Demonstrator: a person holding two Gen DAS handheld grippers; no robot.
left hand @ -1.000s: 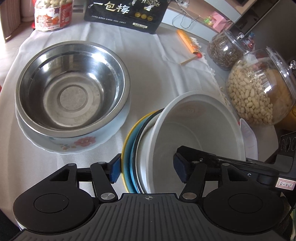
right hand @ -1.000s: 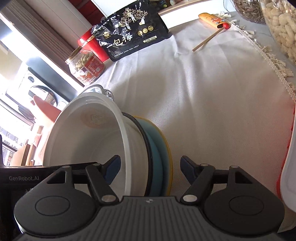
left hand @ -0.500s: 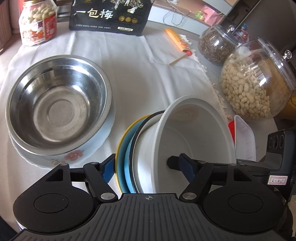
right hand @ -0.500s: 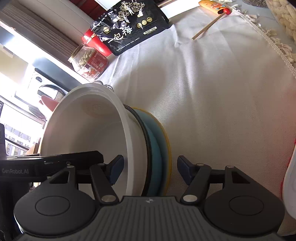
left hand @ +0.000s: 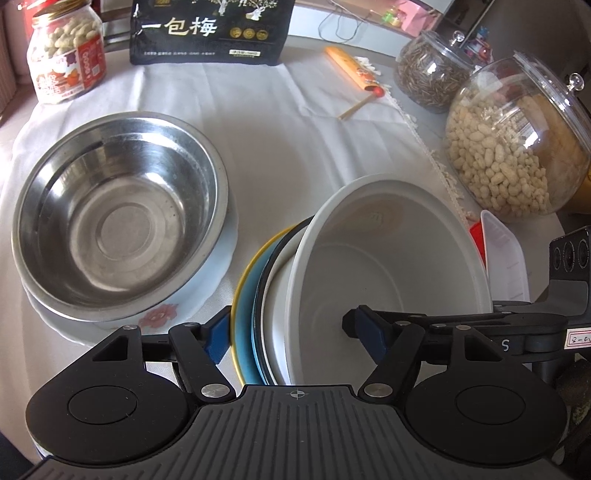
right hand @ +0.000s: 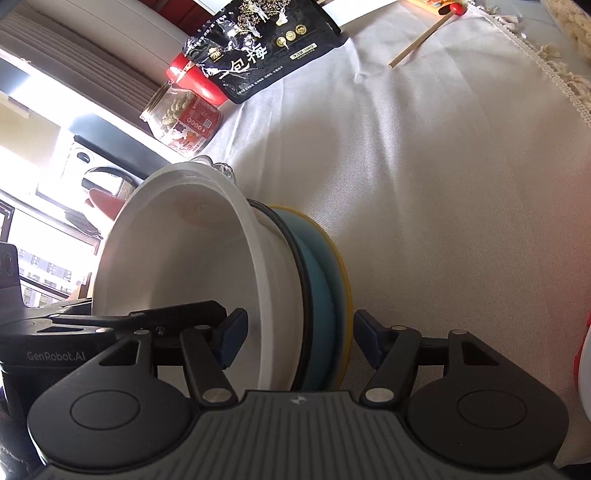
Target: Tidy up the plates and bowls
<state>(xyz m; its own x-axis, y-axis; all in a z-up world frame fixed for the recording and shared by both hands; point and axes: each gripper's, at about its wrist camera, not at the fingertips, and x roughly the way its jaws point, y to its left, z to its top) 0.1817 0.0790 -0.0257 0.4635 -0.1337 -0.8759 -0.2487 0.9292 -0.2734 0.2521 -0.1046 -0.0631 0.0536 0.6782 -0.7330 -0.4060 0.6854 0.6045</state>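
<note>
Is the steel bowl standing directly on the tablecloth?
No, the steel bowl sits inside a white flowered dish.

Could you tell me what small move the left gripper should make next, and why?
Probably close the left gripper, whose jaws have just been opening. They straddle the tilted stack of white bowl and plates with gaps at both pads, and the right gripper straddles it loosely too.

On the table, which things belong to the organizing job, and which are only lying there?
Job: white bowl; black-rimmed dish; blue plate; yellow plate; steel bowl in the flowered bowl.

Lying about: peanut jars; seed jar; black snack bag; wooden stick.
</note>
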